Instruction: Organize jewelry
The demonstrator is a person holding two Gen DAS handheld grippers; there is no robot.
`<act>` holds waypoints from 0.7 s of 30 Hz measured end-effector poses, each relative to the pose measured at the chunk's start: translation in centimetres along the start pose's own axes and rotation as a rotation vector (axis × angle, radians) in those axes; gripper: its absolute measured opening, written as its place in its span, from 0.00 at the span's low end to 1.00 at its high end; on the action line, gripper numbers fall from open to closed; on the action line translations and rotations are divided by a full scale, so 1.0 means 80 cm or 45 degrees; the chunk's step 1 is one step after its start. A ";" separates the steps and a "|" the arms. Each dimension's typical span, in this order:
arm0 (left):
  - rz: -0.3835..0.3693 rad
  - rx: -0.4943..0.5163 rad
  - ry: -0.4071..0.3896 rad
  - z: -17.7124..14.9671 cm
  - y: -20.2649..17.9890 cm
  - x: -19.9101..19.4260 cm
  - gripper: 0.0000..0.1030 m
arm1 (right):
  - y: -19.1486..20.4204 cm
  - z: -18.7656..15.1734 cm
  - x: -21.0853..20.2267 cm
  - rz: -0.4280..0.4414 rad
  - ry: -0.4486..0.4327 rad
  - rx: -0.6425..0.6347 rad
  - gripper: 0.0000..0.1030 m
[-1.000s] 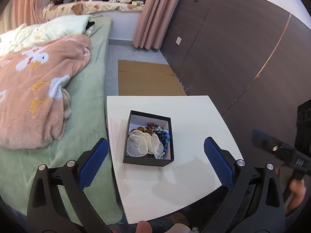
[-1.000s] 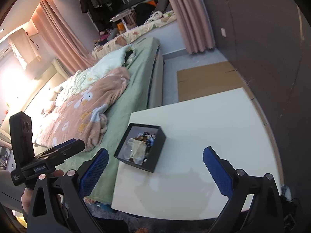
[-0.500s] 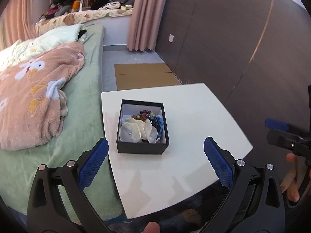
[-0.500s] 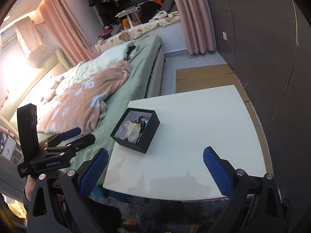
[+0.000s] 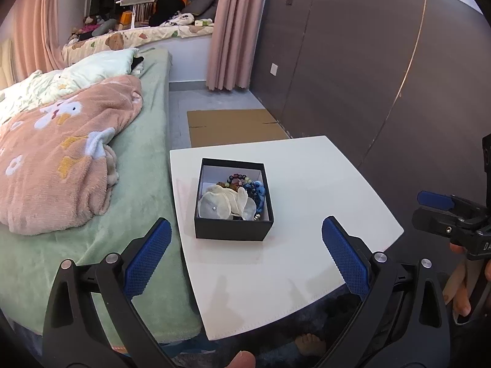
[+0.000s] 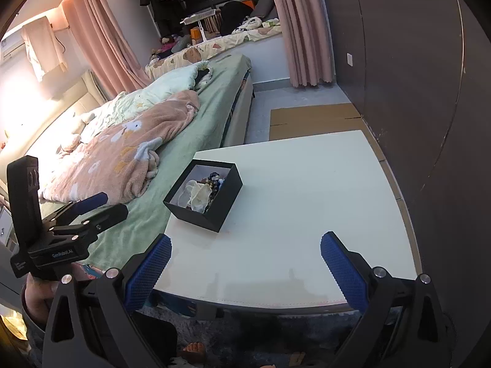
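A black open box (image 5: 233, 229) sits on the left part of a white table (image 5: 307, 184). It holds jewelry: white shell-like pieces (image 5: 225, 204), dark bead bracelets (image 5: 237, 180) and blue beads (image 5: 258, 191). The box also shows in the right wrist view (image 6: 211, 208). My left gripper (image 5: 245, 257) is open and empty, held above the table's near edge, short of the box. My right gripper (image 6: 245, 263) is open and empty, over the near edge of the table (image 6: 307, 199), right of the box. Each gripper shows from the side in the other's view: the right one (image 5: 451, 214), the left one (image 6: 79, 214).
A bed with a green sheet (image 5: 144, 184) and a pink blanket (image 5: 55, 159) adjoins the table's left side. A dark panelled wall (image 5: 368, 76) stands at the right. Flat cardboard (image 5: 233, 125) lies on the floor beyond the table. A bare foot (image 5: 310, 343) is below the table edge.
Both grippers have pulled back and tilted, so the box and table appear farther away and more centred. Both stay open and empty. The box has not moved.
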State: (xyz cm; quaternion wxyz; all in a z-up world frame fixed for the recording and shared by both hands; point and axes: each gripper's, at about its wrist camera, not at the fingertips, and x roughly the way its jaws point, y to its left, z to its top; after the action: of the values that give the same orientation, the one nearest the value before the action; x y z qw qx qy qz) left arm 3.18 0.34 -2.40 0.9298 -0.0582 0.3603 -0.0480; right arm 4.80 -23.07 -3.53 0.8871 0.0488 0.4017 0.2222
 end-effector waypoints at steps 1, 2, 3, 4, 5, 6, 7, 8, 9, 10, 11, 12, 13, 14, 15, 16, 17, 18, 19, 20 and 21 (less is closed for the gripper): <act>0.004 0.004 -0.006 0.000 -0.001 -0.001 0.95 | 0.001 0.000 -0.001 -0.001 -0.004 -0.004 0.93; 0.008 0.009 -0.011 0.000 -0.002 -0.002 0.95 | 0.002 -0.001 -0.001 -0.005 -0.008 -0.010 0.93; 0.011 0.013 -0.016 0.000 -0.003 -0.003 0.95 | 0.003 -0.001 -0.002 -0.009 -0.010 -0.016 0.93; 0.010 0.018 -0.021 -0.001 -0.003 -0.004 0.95 | 0.005 -0.001 -0.002 -0.014 -0.013 -0.023 0.93; 0.007 0.021 -0.021 -0.001 -0.004 -0.004 0.95 | 0.006 -0.002 -0.003 -0.018 -0.017 -0.030 0.93; 0.007 0.021 -0.022 -0.001 -0.004 -0.004 0.95 | 0.007 -0.002 -0.005 -0.024 -0.021 -0.036 0.93; 0.010 0.021 -0.024 -0.001 -0.004 -0.005 0.95 | 0.007 -0.003 -0.005 -0.027 -0.024 -0.037 0.93; 0.015 0.023 -0.029 -0.001 -0.004 -0.006 0.95 | 0.007 -0.003 -0.006 -0.030 -0.027 -0.039 0.93; 0.017 0.025 -0.033 -0.002 -0.005 -0.008 0.95 | 0.006 -0.003 -0.007 -0.031 -0.029 -0.037 0.93; 0.018 0.028 -0.036 -0.002 -0.005 -0.009 0.95 | 0.006 -0.003 -0.007 -0.031 -0.030 -0.035 0.93; 0.024 0.032 -0.037 -0.003 -0.006 -0.009 0.95 | 0.005 -0.003 -0.008 -0.030 -0.031 -0.033 0.93; 0.028 0.035 -0.037 -0.003 -0.006 -0.009 0.95 | 0.005 -0.002 -0.008 -0.027 -0.032 -0.031 0.93; 0.035 0.040 -0.038 -0.003 -0.007 -0.009 0.95 | 0.004 -0.002 -0.008 -0.025 -0.032 -0.030 0.93; 0.045 0.042 -0.039 -0.003 -0.008 -0.009 0.95 | 0.004 -0.002 -0.007 -0.024 -0.032 -0.031 0.93; 0.053 0.045 -0.042 -0.004 -0.009 -0.011 0.95 | 0.004 -0.002 -0.007 -0.021 -0.031 -0.032 0.93; 0.054 0.047 -0.047 -0.004 -0.009 -0.012 0.95 | 0.004 -0.002 -0.006 -0.016 -0.027 -0.032 0.93; 0.059 0.051 -0.055 -0.004 -0.010 -0.013 0.95 | 0.004 -0.002 -0.005 -0.014 -0.021 -0.033 0.93; 0.063 0.054 -0.062 -0.004 -0.010 -0.015 0.95 | 0.004 -0.002 -0.006 -0.013 -0.019 -0.034 0.93; 0.066 0.056 -0.067 -0.004 -0.010 -0.016 0.95 | 0.005 -0.002 -0.006 -0.012 -0.019 -0.034 0.93; 0.069 0.056 -0.073 -0.005 -0.010 -0.017 0.95 | 0.005 -0.002 -0.007 -0.010 -0.022 -0.033 0.93; 0.071 0.055 -0.078 -0.005 -0.010 -0.018 0.95 | 0.005 -0.002 -0.007 -0.008 -0.024 -0.032 0.93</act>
State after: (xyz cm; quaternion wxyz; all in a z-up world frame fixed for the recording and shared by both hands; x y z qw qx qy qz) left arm 1.83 -0.29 -1.62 0.9423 -0.0296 0.3322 -0.0281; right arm 4.18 -22.99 -3.16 0.8920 0.0386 0.3907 0.2239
